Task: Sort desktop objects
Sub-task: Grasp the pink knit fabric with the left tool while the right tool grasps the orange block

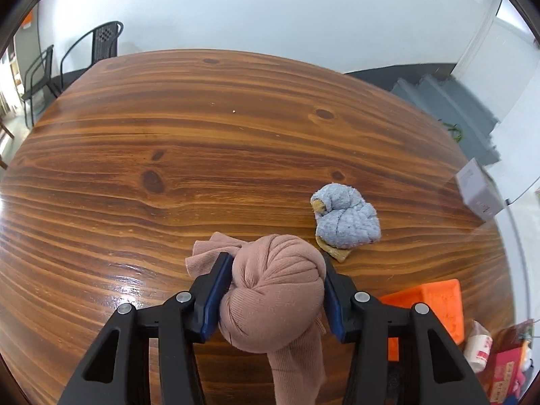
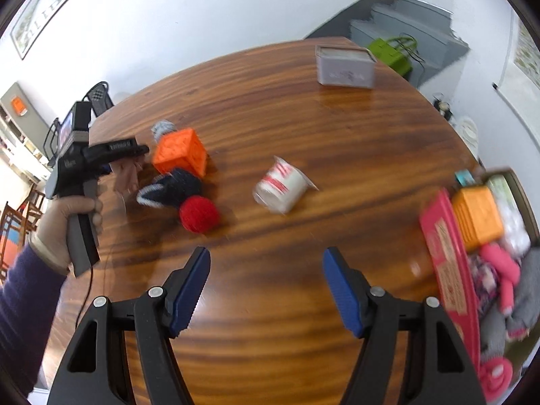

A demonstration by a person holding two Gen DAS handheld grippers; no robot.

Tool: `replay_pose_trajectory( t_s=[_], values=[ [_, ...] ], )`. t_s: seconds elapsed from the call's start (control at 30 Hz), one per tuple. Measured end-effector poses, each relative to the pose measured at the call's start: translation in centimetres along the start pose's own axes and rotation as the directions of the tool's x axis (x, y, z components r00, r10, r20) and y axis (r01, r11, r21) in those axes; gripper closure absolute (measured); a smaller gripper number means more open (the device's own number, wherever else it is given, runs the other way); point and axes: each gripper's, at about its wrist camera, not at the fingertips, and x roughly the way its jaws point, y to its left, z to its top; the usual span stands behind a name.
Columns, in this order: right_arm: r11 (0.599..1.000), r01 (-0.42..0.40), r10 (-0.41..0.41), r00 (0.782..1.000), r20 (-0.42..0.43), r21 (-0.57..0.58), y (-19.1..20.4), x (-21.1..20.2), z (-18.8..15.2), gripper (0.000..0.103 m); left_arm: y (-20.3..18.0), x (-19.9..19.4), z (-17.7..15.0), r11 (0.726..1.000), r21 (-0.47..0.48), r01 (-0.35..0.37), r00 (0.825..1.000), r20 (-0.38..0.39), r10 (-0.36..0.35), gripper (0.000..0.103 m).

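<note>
on the wooden table (image 1: pixel 168 141), a knotted pink sock (image 1: pixel 273 290) is clamped between the pads of the left gripper (image 1: pixel 275 281); a grey-blue sock bundle (image 1: pixel 346 219) is seen just right of it; the right gripper (image 2: pixel 266 263) is held wide open and unladen above the table, with a white cup (image 2: pixel 281 185) lying tipped beyond it.

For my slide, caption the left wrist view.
Left gripper clamps a knotted tan sock bundle above the wooden table, a blue-grey sock bundle lying beyond.
</note>
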Motion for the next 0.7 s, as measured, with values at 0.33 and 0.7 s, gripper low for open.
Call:
replay_pose_trajectory(
  t_s=[0.33,0.7],
  values=[
    [0.993,-0.096,0.1,0.994,0.046,-0.071,5.9,4.9,6.7,0.024,1.7,-5.2,-2.2,0.998,0.009,0.061,0.997,0.039,-0.061,0.054],
    [0.988,-0.06,0.052,0.997,-0.056,-0.143,11.4,13.4,10.1,0.022,3.4,-9.1,-5.5,0.997,-0.026,0.079,0.997,0.025,-0.078,0.053]
  ],
)
